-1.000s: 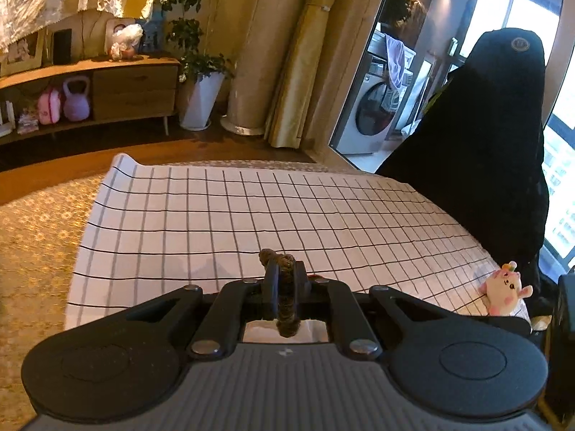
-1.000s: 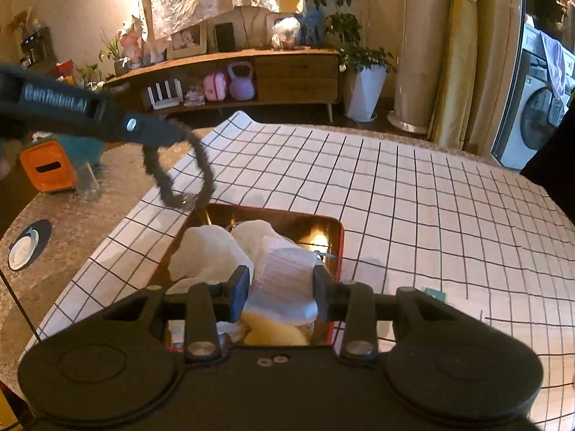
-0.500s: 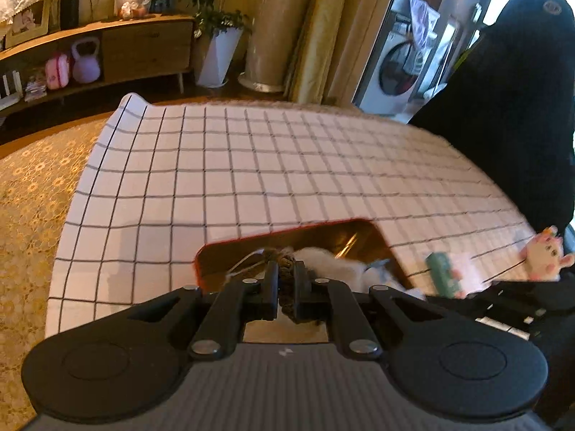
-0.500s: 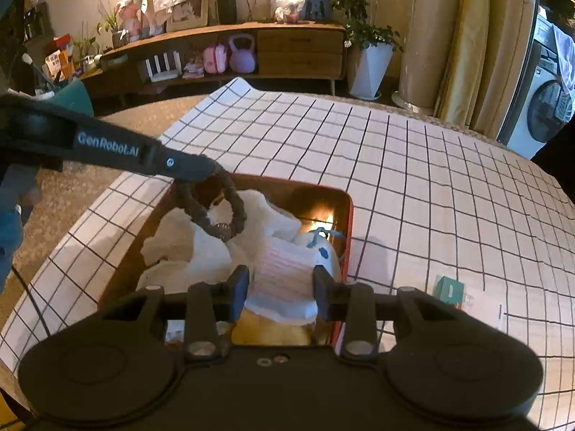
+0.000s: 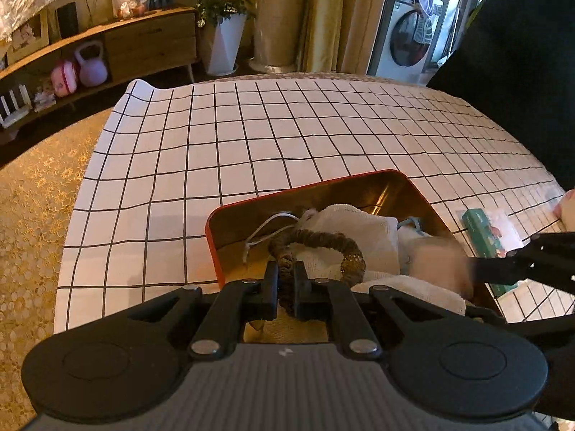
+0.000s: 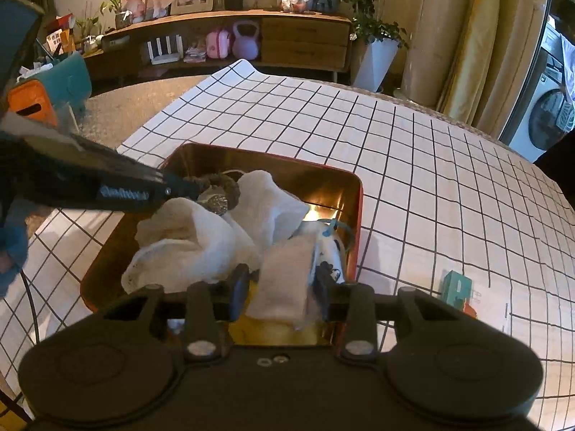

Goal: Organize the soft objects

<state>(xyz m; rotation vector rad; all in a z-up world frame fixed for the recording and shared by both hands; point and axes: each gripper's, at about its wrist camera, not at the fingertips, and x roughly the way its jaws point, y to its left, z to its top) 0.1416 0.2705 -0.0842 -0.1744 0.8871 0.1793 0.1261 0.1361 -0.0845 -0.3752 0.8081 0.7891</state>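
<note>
Left jaws pinching braided ring [image 5: 316,248], gauzy cloths [image 6: 187,248], red-rimmed tray [image 6: 355,194]

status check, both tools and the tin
Left tool shut on brown hair tie, over red tin. Right tool holds white pad. Nothing blocking.

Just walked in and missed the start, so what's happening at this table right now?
A person is sorting soft things into a red tin tray on the checked tablecloth. The left gripper holds a brown braided ring over white cloths already in the tray. The right gripper has a white fabric piece between its jaws there.
</note>
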